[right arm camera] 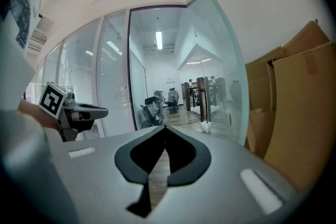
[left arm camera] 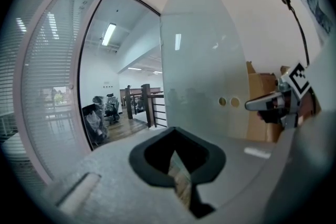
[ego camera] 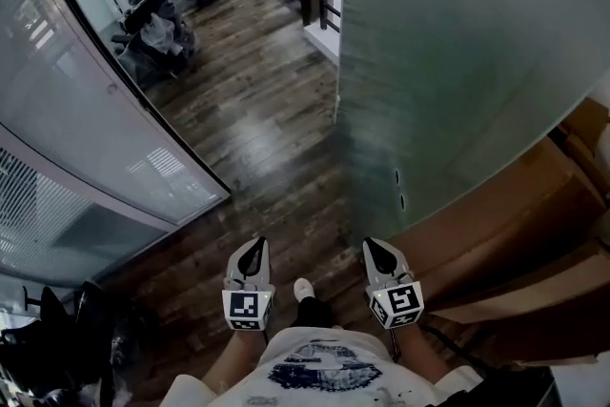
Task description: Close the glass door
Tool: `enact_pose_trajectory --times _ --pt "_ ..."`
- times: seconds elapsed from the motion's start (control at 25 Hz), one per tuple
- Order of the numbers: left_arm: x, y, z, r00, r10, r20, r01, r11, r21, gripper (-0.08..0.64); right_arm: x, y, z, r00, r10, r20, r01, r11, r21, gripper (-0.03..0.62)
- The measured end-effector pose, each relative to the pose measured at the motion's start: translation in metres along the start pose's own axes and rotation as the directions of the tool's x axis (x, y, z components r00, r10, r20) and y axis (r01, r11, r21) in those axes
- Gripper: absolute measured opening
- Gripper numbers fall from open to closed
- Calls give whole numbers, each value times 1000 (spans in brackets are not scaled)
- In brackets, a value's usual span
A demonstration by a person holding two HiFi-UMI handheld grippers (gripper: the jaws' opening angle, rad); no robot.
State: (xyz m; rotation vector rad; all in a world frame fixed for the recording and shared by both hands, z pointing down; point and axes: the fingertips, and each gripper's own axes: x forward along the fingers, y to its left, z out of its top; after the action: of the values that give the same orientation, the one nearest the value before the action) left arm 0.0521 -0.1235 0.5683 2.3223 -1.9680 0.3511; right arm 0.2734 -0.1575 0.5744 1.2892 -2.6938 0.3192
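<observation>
Glass door (ego camera: pixel 457 62) ahead, apart from left tongs (ego camera: pixel 255 245), right tongs (ego camera: pixel 375 247) (both pressed together)

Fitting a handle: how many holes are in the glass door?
2. One hole beside a second hole, near the door's right edge in the left gripper view. Others may be hidden.

The glass door (ego camera: pixel 457 62) was cut off by the top and right edges of the head view, and its frosted pane blurred whatever stood behind. The cardboard boxes (ego camera: pixel 534 243) were partly hidden by it. The dark heap (ego camera: pixel 157 24) far left was too small to tell.
</observation>
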Motion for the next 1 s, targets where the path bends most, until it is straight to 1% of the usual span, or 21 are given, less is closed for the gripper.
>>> enact_pose_trajectory --times 0.24,0.44,0.68,0.84,0.92,1.0 --pt "30 10 9 999 -48 2 48 999 -1 0 25 2 4 1000 -11 -21 12 1000 15 8" --pt "45 28 8 999 -53 -1 53 999 -4 0 50 3 6 1000 -12 -23 12 1000 14 8" --pt "51 51 -2 999 -45 -20 45 999 -13 0 78 9 6 1000 -5 -31 5 1000 12 8" --pt "52 64 -3 999 -47 -19 47 999 -13 0 89 14 11 1000 -9 -23 9 1000 8 8" --pt "54 69 -1 999 -50 -21 49 999 -15 0 91 13 13 1000 -10 -15 10 1000 21 8" --pt "56 73 -2 999 -47 -22 47 999 -13 0 88 16 17 1000 25 6 -25 998 66 8"
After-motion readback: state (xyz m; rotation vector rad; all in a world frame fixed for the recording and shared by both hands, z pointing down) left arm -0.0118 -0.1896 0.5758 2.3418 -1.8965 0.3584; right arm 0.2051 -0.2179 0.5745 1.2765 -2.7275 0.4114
